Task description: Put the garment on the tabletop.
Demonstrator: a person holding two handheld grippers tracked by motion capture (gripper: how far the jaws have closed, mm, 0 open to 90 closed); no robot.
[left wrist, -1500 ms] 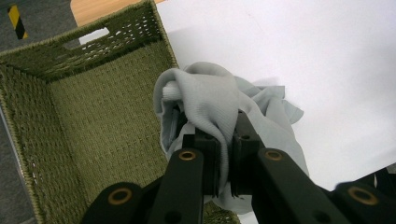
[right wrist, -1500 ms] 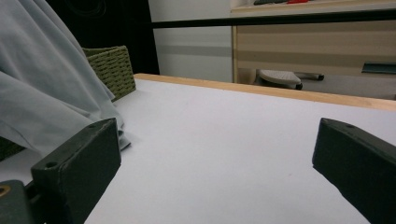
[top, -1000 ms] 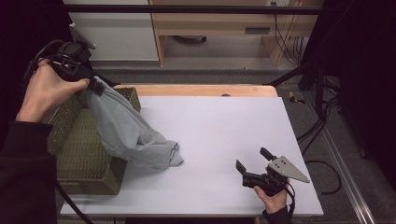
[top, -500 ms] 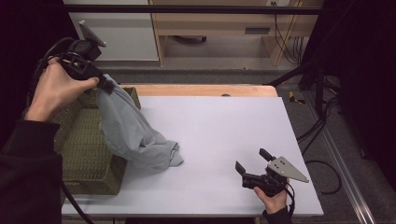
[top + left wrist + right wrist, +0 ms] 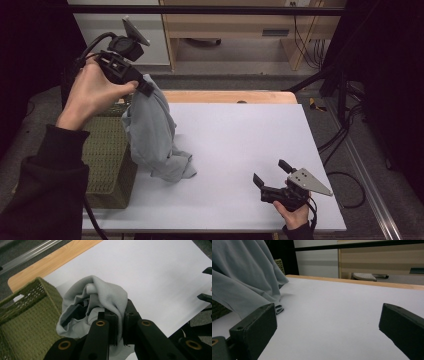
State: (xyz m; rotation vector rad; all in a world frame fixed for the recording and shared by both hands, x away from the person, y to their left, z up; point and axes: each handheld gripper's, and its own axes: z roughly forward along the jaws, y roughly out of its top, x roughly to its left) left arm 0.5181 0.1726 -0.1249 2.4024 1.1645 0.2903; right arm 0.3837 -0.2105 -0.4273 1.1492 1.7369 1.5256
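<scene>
Above the green woven basket [image 5: 107, 155], the left gripper [image 5: 145, 87] pinches the grey knit cloth [image 5: 152, 132], its hem trailing on the white worktop [image 5: 240, 140]; the right gripper [image 5: 270, 175] rests there, jaws spread.

This looks like a lab or test room set up for recording. A white-topped table [image 5: 235, 150] with a wooden far edge stands on a grey floor, with a metal rail [image 5: 372, 190] running along its right side. Loose cables [image 5: 305, 35] hang at the far right (by a wooden cabinet [image 5: 235, 25]), and black curtains [image 5: 385, 75] close off the right.
</scene>
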